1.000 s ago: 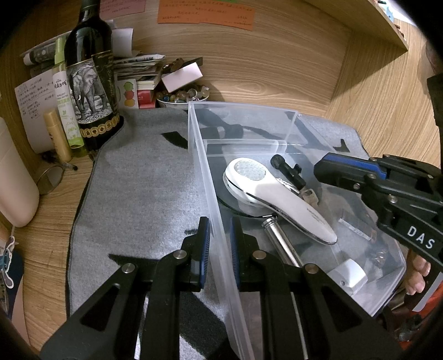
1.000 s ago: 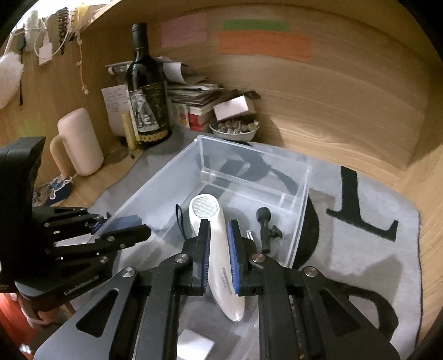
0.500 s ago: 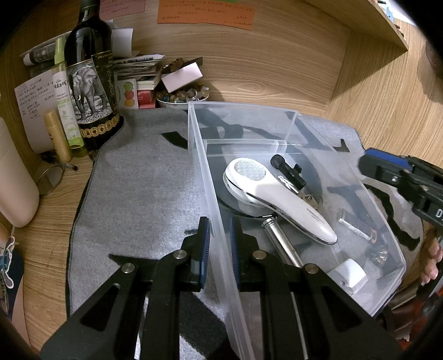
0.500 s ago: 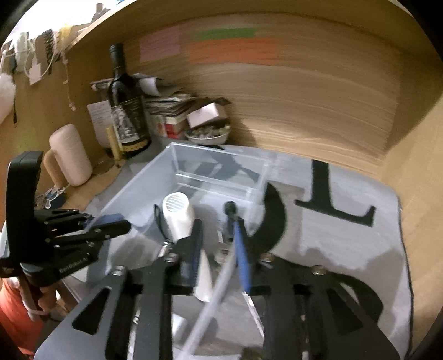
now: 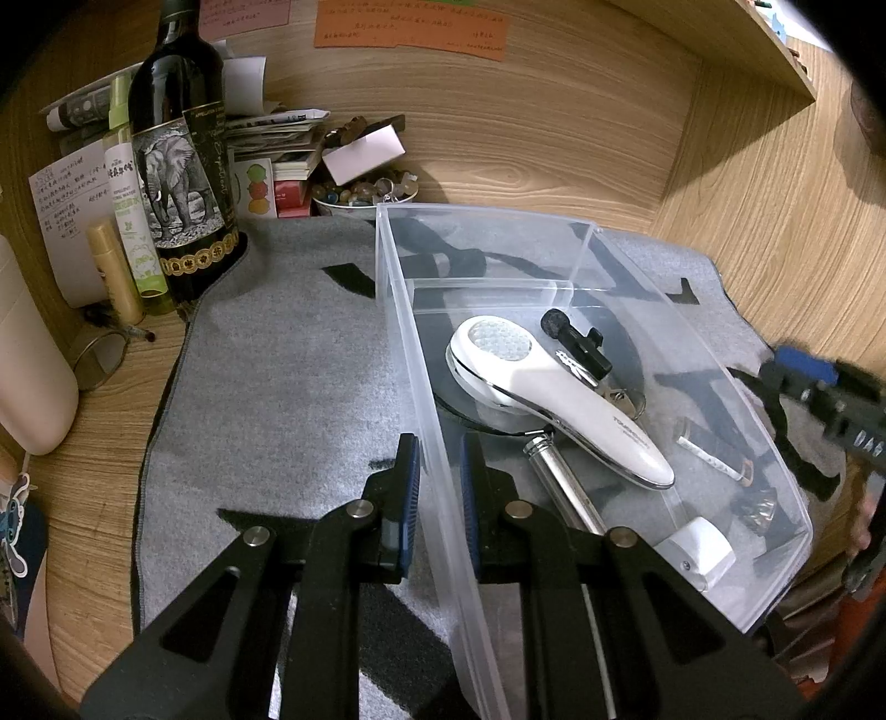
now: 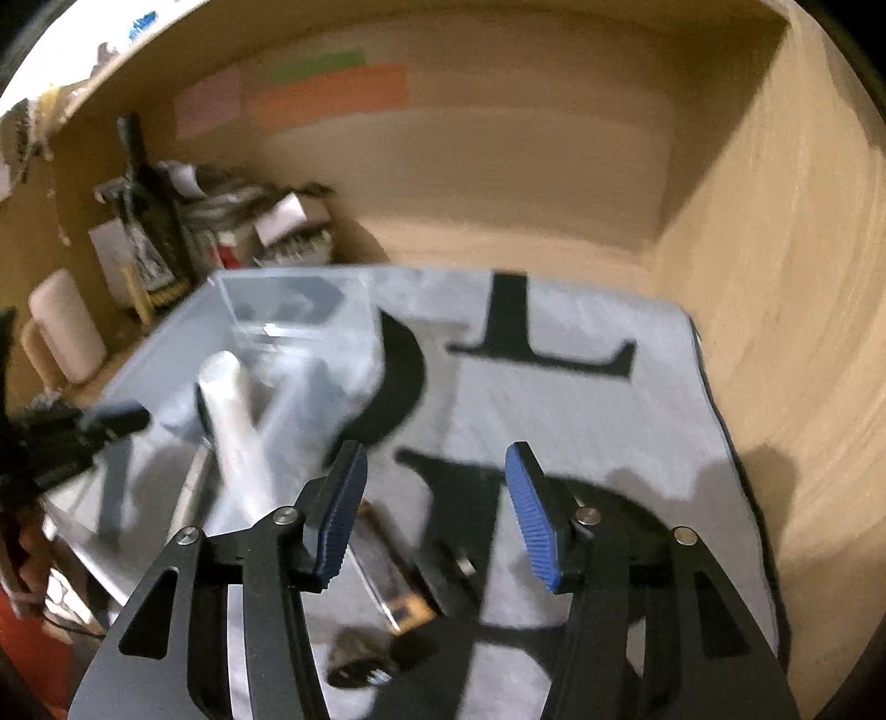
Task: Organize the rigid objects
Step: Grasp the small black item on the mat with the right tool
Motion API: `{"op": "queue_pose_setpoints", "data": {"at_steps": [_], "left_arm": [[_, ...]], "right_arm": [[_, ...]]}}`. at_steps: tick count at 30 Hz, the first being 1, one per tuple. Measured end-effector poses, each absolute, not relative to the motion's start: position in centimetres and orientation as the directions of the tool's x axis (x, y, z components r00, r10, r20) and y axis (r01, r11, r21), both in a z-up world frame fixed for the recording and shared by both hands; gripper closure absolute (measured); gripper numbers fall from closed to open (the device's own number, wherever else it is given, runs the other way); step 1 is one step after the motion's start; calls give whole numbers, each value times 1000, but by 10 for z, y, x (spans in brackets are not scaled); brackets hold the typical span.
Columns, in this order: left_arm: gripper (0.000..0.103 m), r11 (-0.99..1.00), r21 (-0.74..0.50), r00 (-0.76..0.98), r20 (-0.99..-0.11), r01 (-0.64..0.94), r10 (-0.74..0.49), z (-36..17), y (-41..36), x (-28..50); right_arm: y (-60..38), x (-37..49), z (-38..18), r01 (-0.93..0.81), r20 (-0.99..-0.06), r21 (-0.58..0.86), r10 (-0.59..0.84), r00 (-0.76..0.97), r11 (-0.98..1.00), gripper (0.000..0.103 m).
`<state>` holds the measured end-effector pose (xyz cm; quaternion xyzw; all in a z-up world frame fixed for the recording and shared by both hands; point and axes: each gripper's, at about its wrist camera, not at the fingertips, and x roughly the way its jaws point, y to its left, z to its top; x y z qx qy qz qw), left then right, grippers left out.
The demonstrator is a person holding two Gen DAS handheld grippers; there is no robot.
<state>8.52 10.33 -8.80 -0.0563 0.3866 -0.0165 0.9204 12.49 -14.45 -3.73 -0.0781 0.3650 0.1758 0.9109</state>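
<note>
"DAS" on right gripper (image 5: pixel 825 396)

The right tongs (image 6: pixel 434 507), a second ago nearly closed above the white handheld device (image 5: pixel 554 390) in the clear bin (image 5: pixel 421 399), are now outside the bin's right wall, over the grey mat (image 6: pixel 598 399). Their jaws are opening, with nothing between them. Their view, sharp before, is now blurred.

Home desk nook, wood-panelled: wine bottle (image 5: pixel 183 166), stacked papers (image 5: pixel 271 124), bowl of stones (image 5: pixel 362 194), sticky notes (image 5: pixel 410 25) on wall, grey mat (image 5: pixel 277 387) (domestic clutter, no lab gear).
</note>
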Motion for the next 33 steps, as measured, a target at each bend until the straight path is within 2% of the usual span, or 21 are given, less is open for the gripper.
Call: {"op": "queue_pose_setpoints", "data": {"at_steps": [9, 13, 14, 16, 17, 25, 33], "left_arm": [[90, 993, -116, 700, -710, -13, -74, -88, 103, 85], [90, 993, -116, 700, -710, -13, -74, -88, 104, 85], [90, 993, -116, 700, -710, -12, -74, -88, 104, 85], [90, 993, -117, 701, -710, -13, -74, -88, 104, 85], [90, 993, -117, 700, -710, -13, -74, -88, 104, 85], [90, 994, -113, 699, -712, -12, -72, -89, 103, 84], [90, 994, -113, 699, -712, -12, -72, -89, 103, 84]], "right_arm": [[-165, 124, -86, -355, -796, -27, 195, 573, 934, 54], [-169, 123, -92, -363, -796, -14, 209, 568, 932, 55], [-169, 124, -91, -361, -795, -13, 209, 570, 933, 57], [-168, 127, -91, -354, -790, -11, 209, 576, 935, 74], [-168, 128, -91, -355, -790, -11, 210, 577, 935, 79], [-160, 127, -87, -371, -762, -27, 221, 608, 928, 79], [-148, 122, -56, -390, -695, -21, 267, 668, 921, 79]]}}
